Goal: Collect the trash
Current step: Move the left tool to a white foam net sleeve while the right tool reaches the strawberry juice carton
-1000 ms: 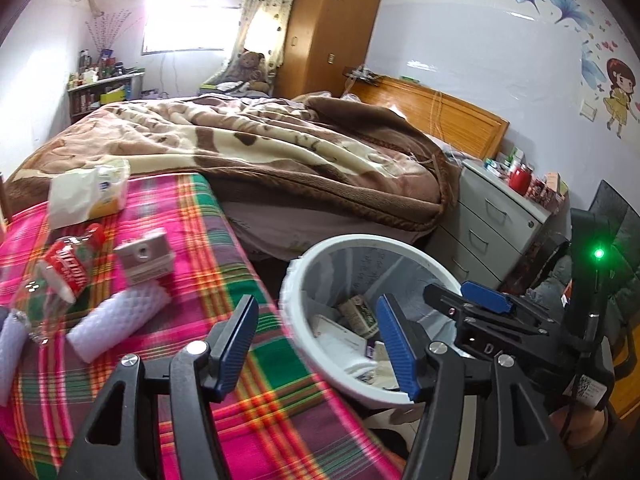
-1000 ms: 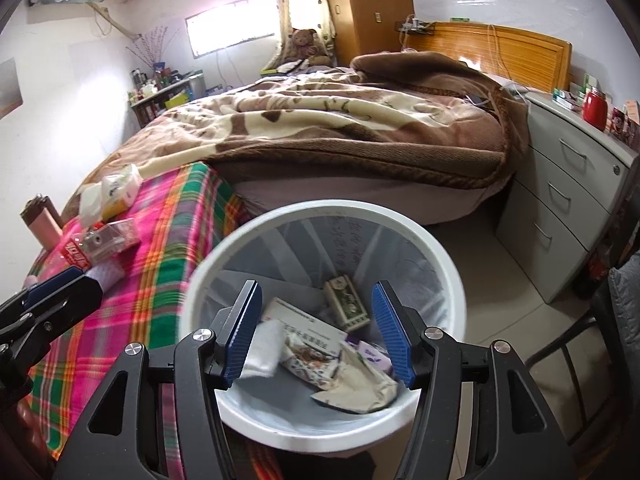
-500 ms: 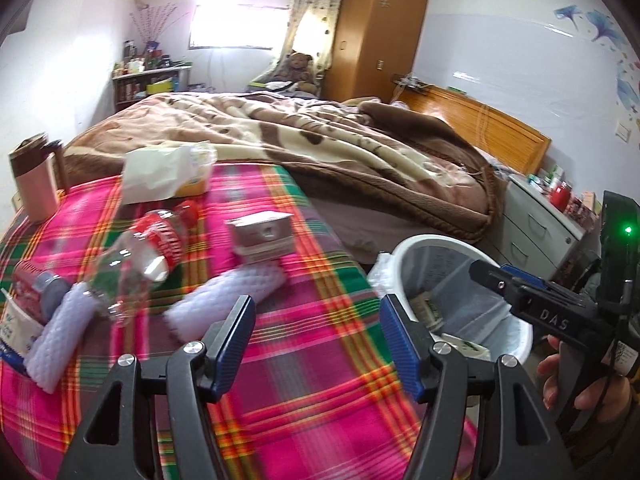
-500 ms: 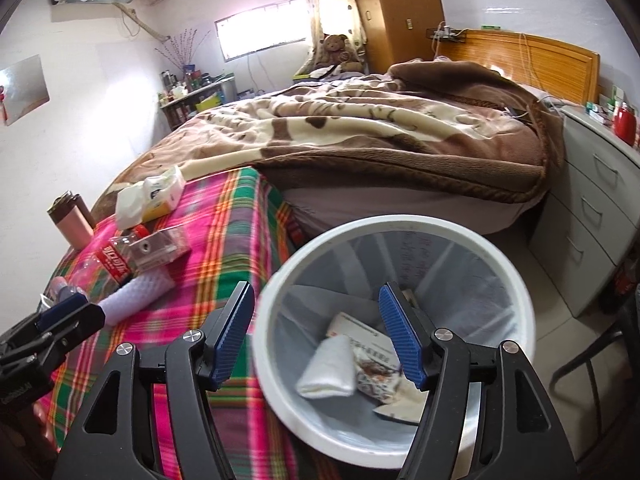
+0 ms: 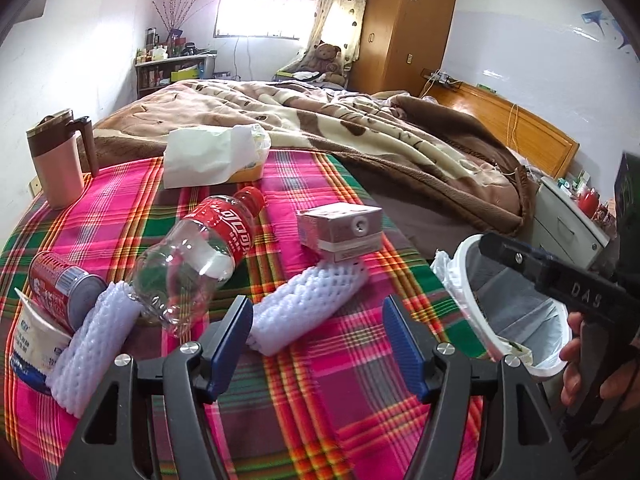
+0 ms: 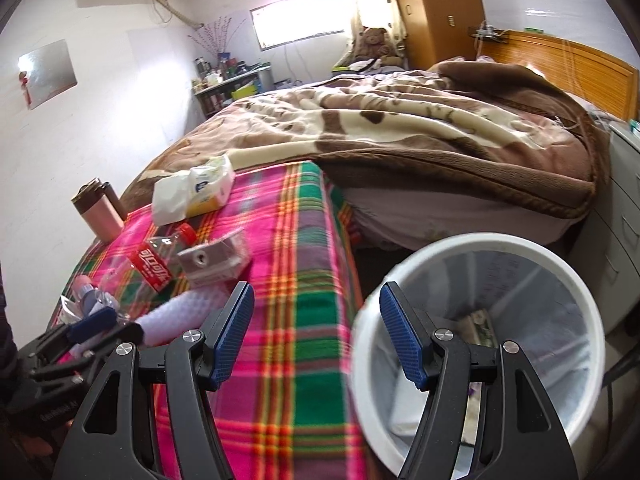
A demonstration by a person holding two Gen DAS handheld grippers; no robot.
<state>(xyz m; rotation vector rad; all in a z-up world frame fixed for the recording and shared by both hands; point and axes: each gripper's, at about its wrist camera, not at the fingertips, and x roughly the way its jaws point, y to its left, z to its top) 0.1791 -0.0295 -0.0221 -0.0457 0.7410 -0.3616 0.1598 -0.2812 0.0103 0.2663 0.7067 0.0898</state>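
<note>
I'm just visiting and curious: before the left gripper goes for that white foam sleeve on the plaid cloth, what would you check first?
1. Left gripper carries nothing: ok, jaws opening with only cloth between them.
2. White foam sleeve reachable: ok, it lies just ahead of the left fingers.
3. Sleeve free of neighbours: cannot tell, the pink box sits at its far end.
4. Clear bottle out of the way: ok, it lies to the left.
5. Trash bin ready: ok, open beside the table with room inside.
6. Right gripper empty: ok.
</note>
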